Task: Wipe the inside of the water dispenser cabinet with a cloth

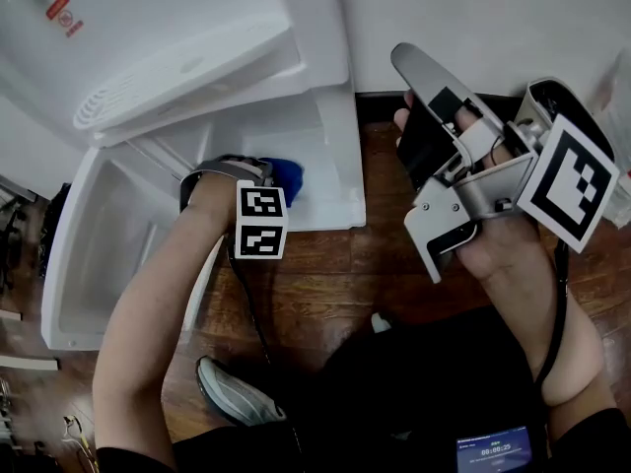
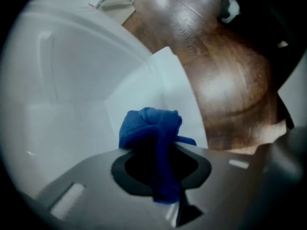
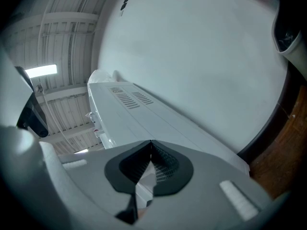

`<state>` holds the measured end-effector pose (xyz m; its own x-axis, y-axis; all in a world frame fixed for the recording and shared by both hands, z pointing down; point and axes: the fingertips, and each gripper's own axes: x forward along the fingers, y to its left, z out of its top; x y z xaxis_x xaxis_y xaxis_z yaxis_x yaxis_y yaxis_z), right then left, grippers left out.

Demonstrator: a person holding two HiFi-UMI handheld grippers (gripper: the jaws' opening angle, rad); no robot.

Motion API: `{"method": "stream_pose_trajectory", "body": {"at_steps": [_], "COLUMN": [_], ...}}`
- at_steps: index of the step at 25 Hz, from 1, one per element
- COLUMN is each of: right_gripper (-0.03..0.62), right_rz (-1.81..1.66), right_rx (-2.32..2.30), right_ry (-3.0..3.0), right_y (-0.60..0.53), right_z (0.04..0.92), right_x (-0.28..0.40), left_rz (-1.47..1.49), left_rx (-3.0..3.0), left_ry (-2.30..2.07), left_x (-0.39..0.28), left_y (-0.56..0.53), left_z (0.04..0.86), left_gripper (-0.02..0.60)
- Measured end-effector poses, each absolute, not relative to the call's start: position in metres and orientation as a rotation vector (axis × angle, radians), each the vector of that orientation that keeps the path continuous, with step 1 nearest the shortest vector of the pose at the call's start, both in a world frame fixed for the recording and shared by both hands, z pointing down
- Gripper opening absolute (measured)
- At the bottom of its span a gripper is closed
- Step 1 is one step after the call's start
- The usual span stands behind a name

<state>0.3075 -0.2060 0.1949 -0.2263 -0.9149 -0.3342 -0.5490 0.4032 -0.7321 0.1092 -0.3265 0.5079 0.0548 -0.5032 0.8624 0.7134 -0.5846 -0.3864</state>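
The white water dispenser cabinet [image 1: 99, 235] stands open below me, its smooth inner wall [image 2: 67, 104] filling the left gripper view. A bunched blue cloth [image 1: 289, 177] rests against the cabinet's right inner side, near the front edge. My left gripper [image 1: 274, 177] reaches down into the cabinet and is shut on the blue cloth [image 2: 153, 128], which bulges out beyond the closed left gripper [image 2: 162, 176]. My right gripper [image 1: 416, 146] is held up at the right, away from the cabinet, shut with nothing in it. The closed right gripper [image 3: 150, 145] faces the dispenser's vented top [image 3: 134, 104].
The cabinet door [image 1: 177, 57], with a red sticker, hangs open at the upper left. Brown wooden floor [image 1: 325, 274] lies in front of the cabinet, with a shoe [image 1: 232, 392] on it. A small lit screen [image 1: 493, 451] shows at the bottom right. A white wall [image 3: 201, 56] stands behind the dispenser.
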Motion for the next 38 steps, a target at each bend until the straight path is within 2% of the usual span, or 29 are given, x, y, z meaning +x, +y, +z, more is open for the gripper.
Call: {"method": "stream_pose_trajectory", "body": {"at_steps": [4,10,16,29,34,36,38], "right_gripper": [0.005,0.005,0.005,0.005,0.006,0.005,0.005], "right_rz": [-0.617,-0.627,-0.631,-0.564,-0.542,-0.527,-0.526], "right_rx": [-1.268,-1.265,-1.226,-1.299,-1.343,-1.361,-1.383], "right_ry": [1.884,1.881,1.918,1.936,1.952,1.976,1.991], "right_y": [-0.206,-0.206,-0.206,-0.205,-0.208,-0.208,-0.207], "right_z": [0.198,0.198,0.195,0.196,0.203,0.204,0.206], "right_x": [0.310,0.310,0.304,0.306,0.308,0.307,0.305], "left_rz": [-1.796,-1.634,-1.745,-1.915,-1.936,-1.788,-1.511], "left_rx": [-1.450,-1.109,-0.925,-1.075,-1.683,-2.121,-2.604], "left_ry": [-0.337,-0.042,0.050,-0.347,-0.253,-0.109,0.075], "left_x": [0.092,0.150,0.124,0.054,0.051,0.061,0.070], "left_y": [-0.299,-0.385,-0.437,-0.315,-0.256,-0.230,-0.205], "left_z": [0.502,0.459,0.502,0.509,0.513,0.499,0.460], "left_gripper": [0.087,0.087,0.089,0.086,0.087,0.087,0.087]}}
